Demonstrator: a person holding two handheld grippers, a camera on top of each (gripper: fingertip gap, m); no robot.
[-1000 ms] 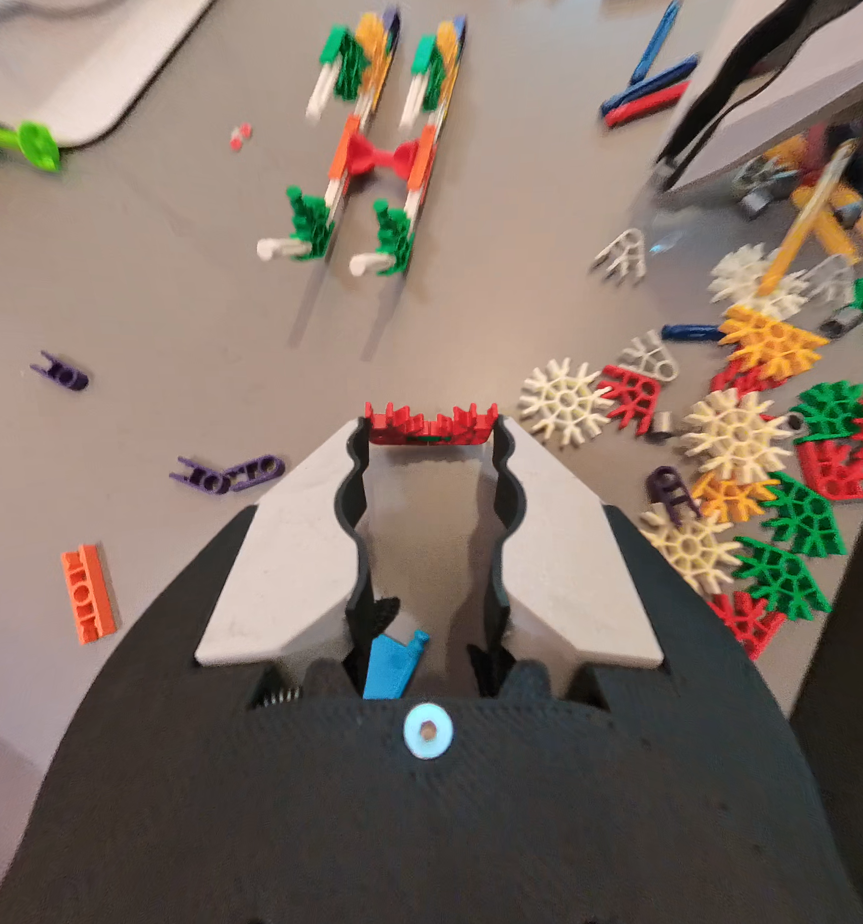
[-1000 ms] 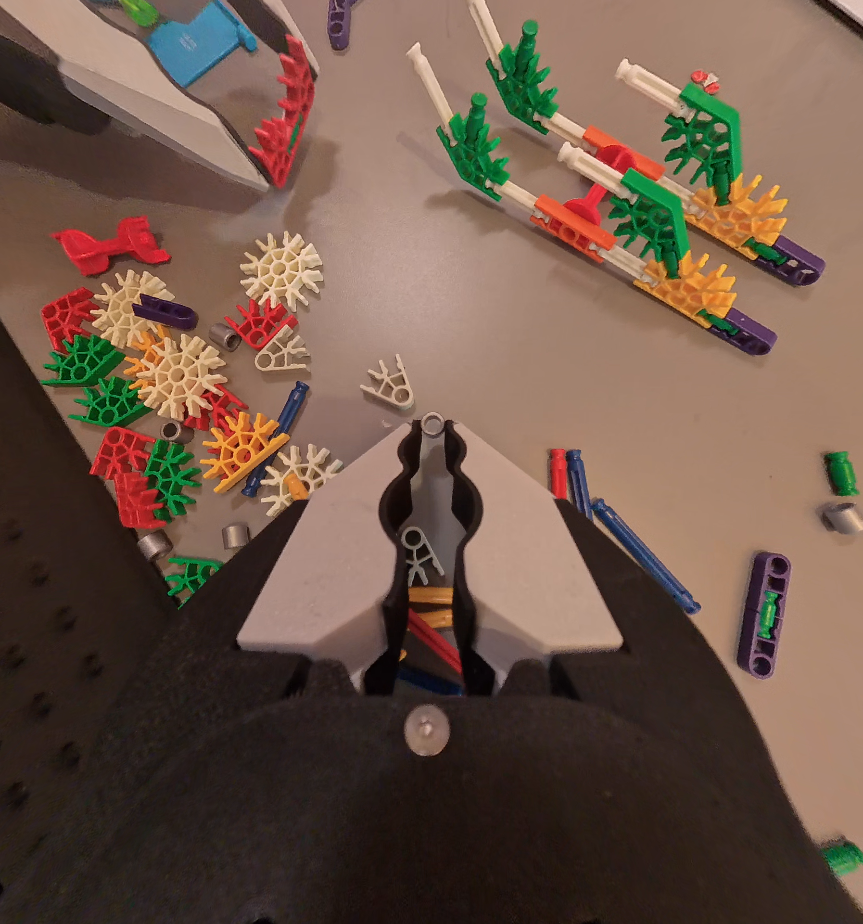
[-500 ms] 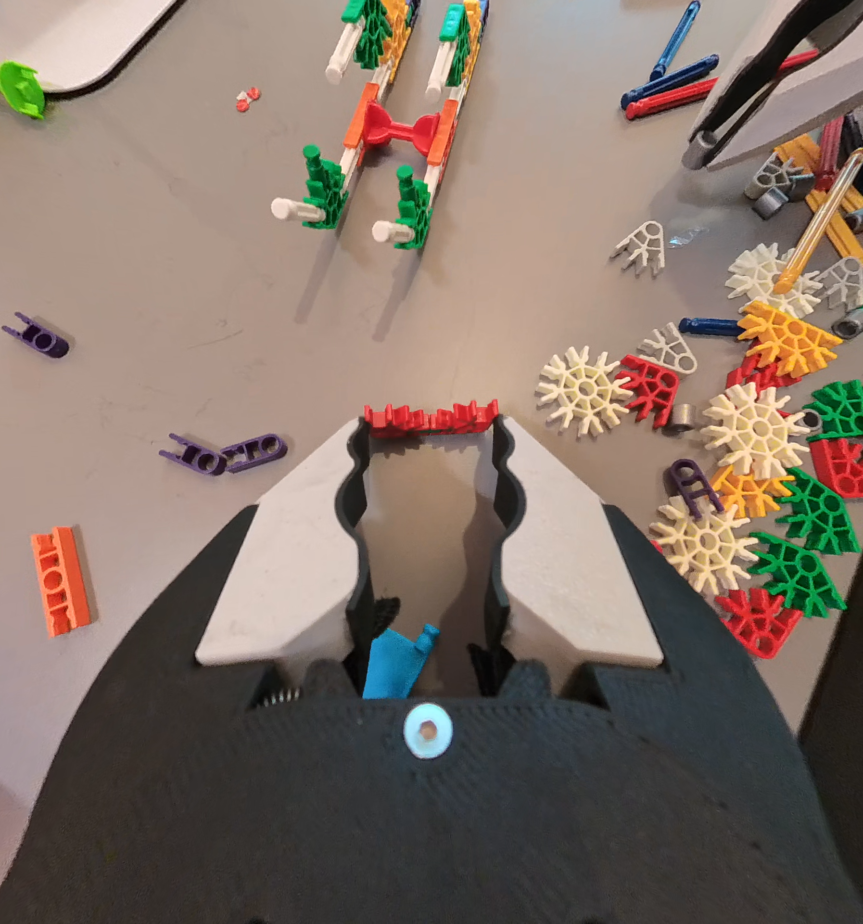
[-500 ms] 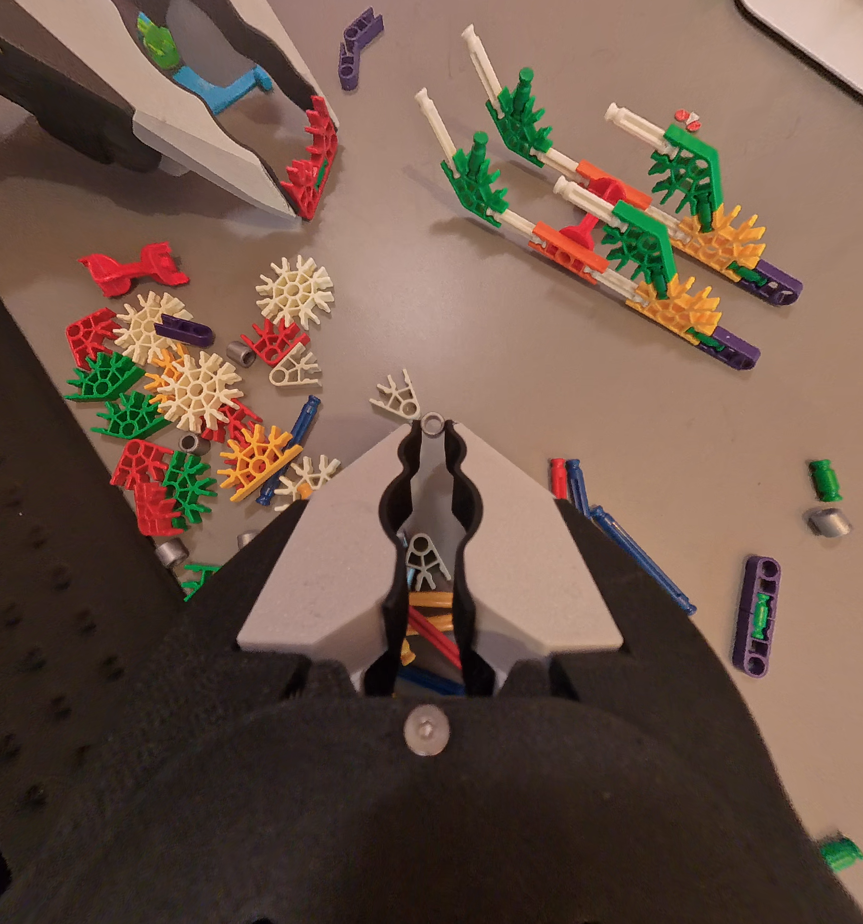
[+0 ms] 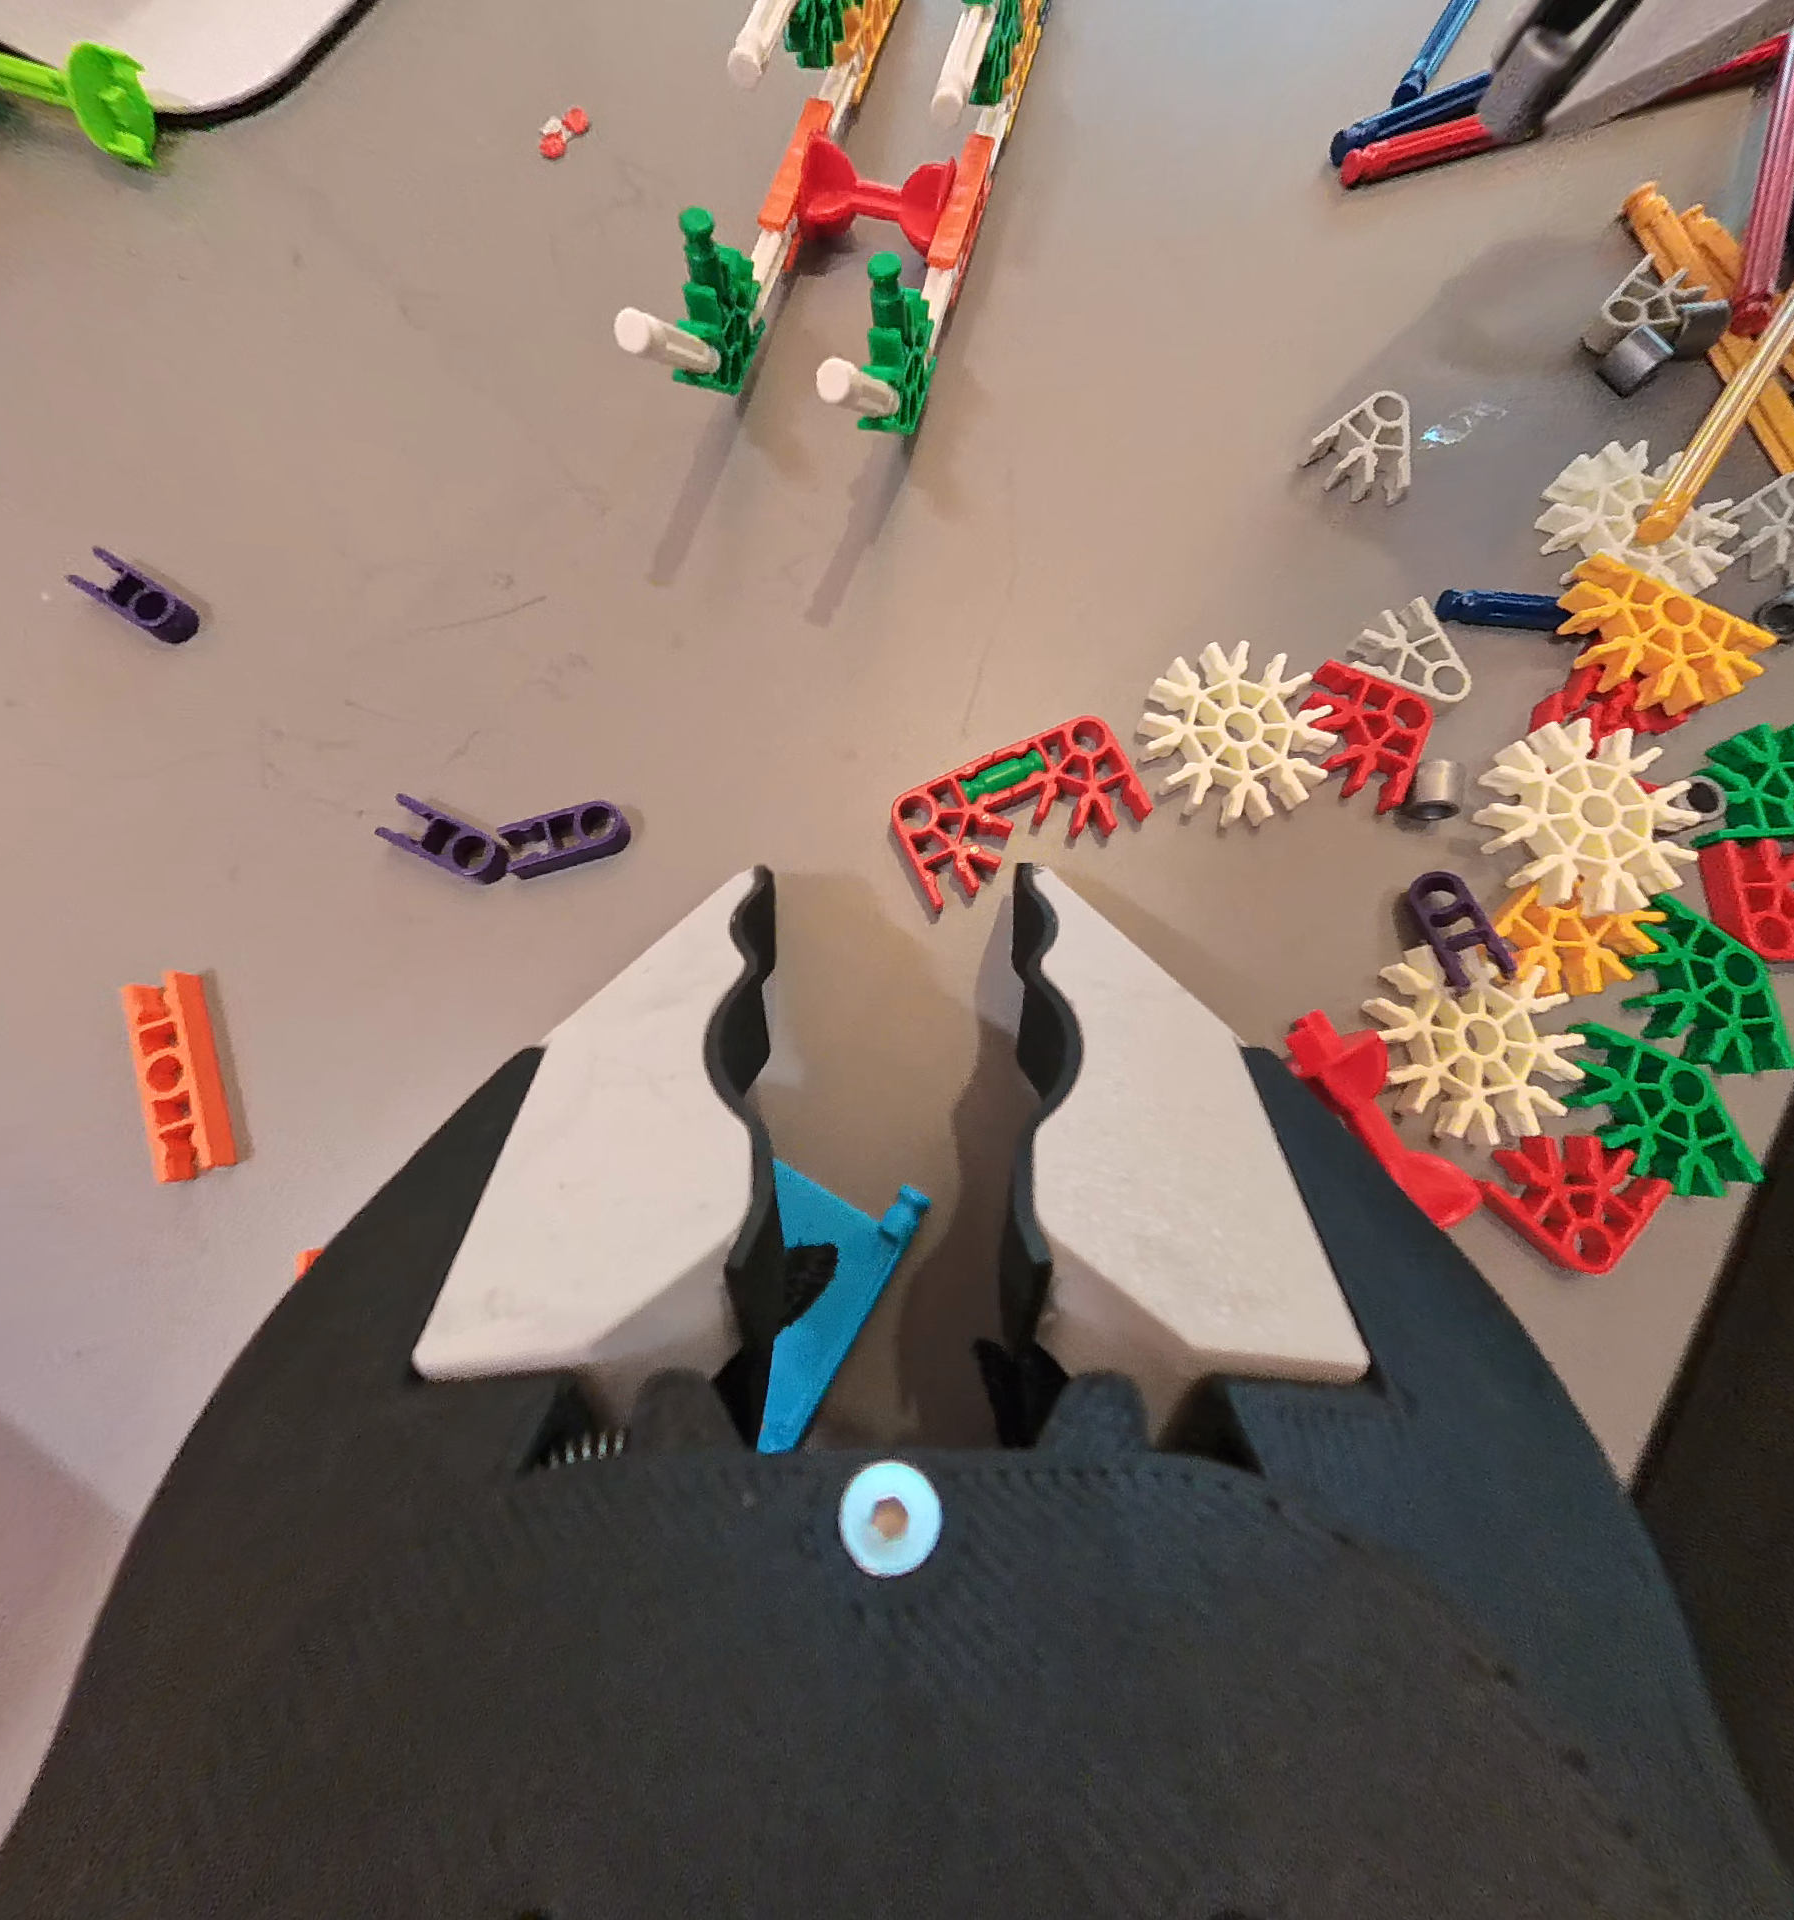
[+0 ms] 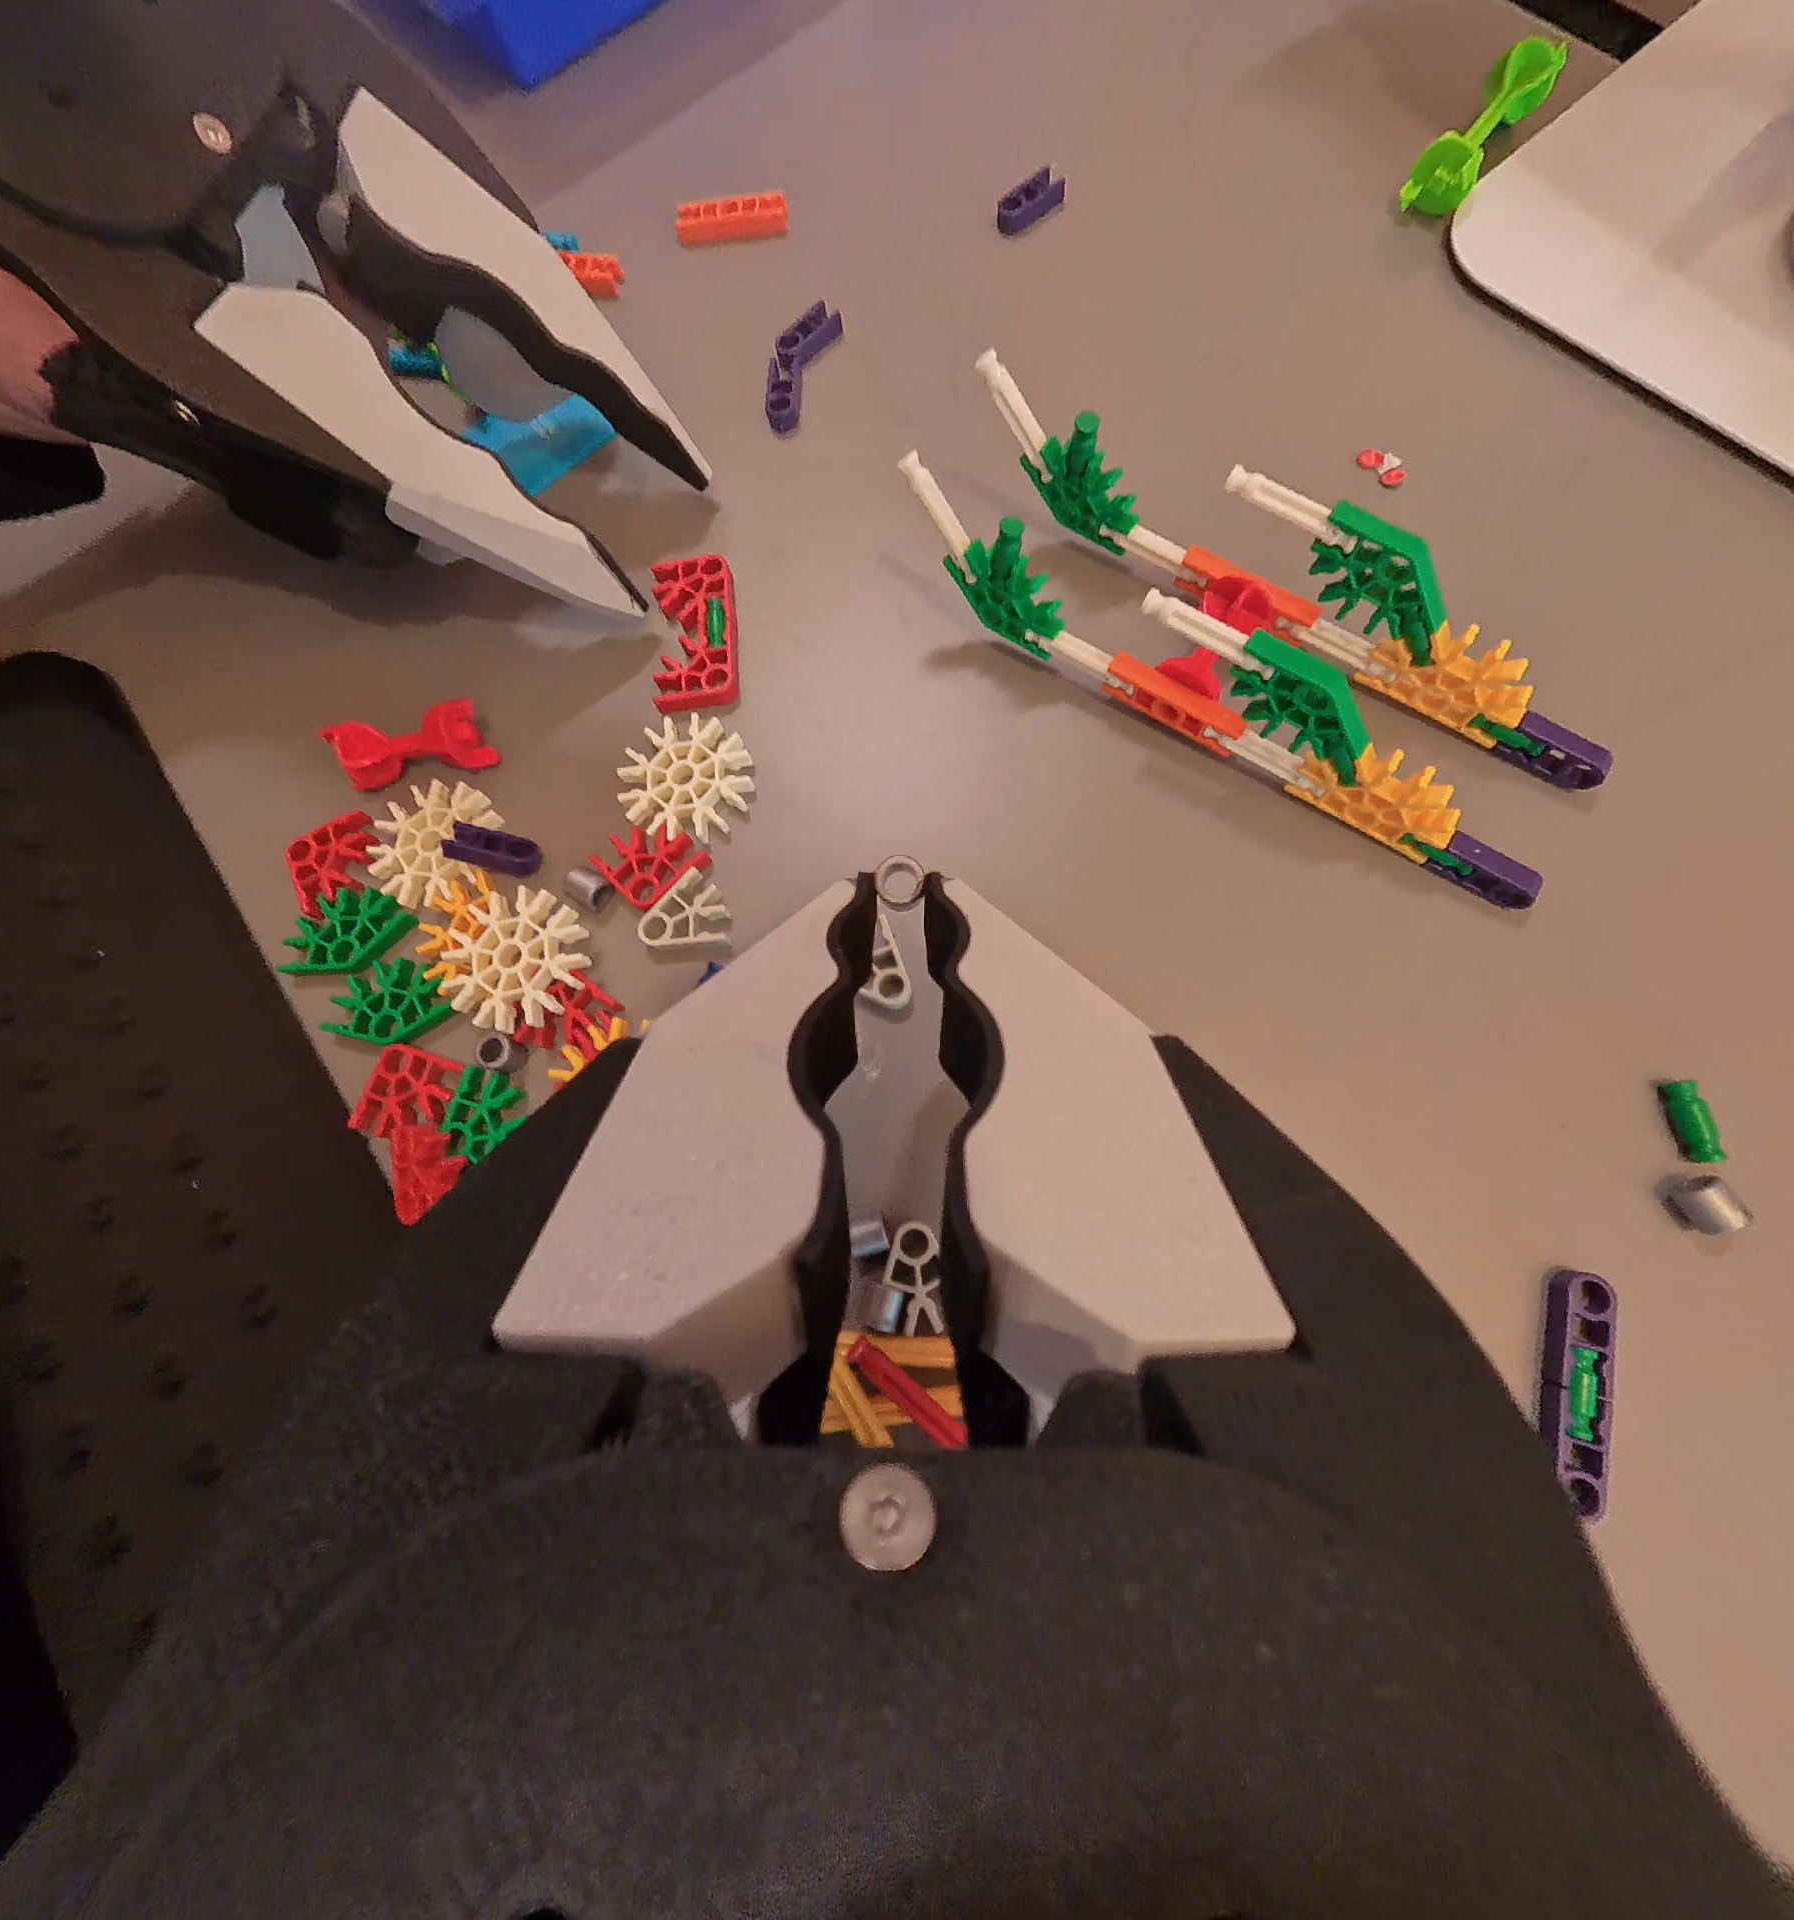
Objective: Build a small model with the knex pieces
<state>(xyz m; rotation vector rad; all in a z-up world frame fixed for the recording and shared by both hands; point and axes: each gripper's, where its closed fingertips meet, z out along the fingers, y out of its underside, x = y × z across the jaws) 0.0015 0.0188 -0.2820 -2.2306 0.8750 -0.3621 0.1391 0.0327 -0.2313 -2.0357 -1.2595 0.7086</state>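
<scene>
My left gripper (image 5: 893, 883) is open and empty, its tips just above the grey table. A red connector (image 5: 1018, 800) with a small green rod clipped in it lies flat just ahead and right of the tips. It also shows in the right wrist view (image 6: 701, 634), next to the left gripper (image 6: 664, 540). My right gripper (image 6: 898, 883) is shut on a small grey spacer ring (image 6: 898, 881), held above the table. A built model (image 6: 1267, 665) of two parallel rails with green, orange, yellow and purple parts lies ahead; it also shows in the left wrist view (image 5: 851, 208).
A pile of loose white, red, green and yellow connectors (image 5: 1599, 831) (image 6: 477, 935) lies between the grippers. Purple clips (image 5: 503, 836), an orange piece (image 5: 178, 1075), blue and red rods (image 5: 1412, 135) and a lime green piece (image 6: 1475, 135) lie scattered. A grey pad (image 6: 1651, 260) is at the far edge. Left tips to right tips: about 15 centimeters. My left tips are roughly 11 centimeters from the orange piece (image 5: 178, 1075). My right wrist view (image 6: 724, 215) looks at it from another angle.
My left gripper has opened and let go of the red connector, which now lies on the table. My right gripper has drawn back, still shut on the grey spacer.
</scene>
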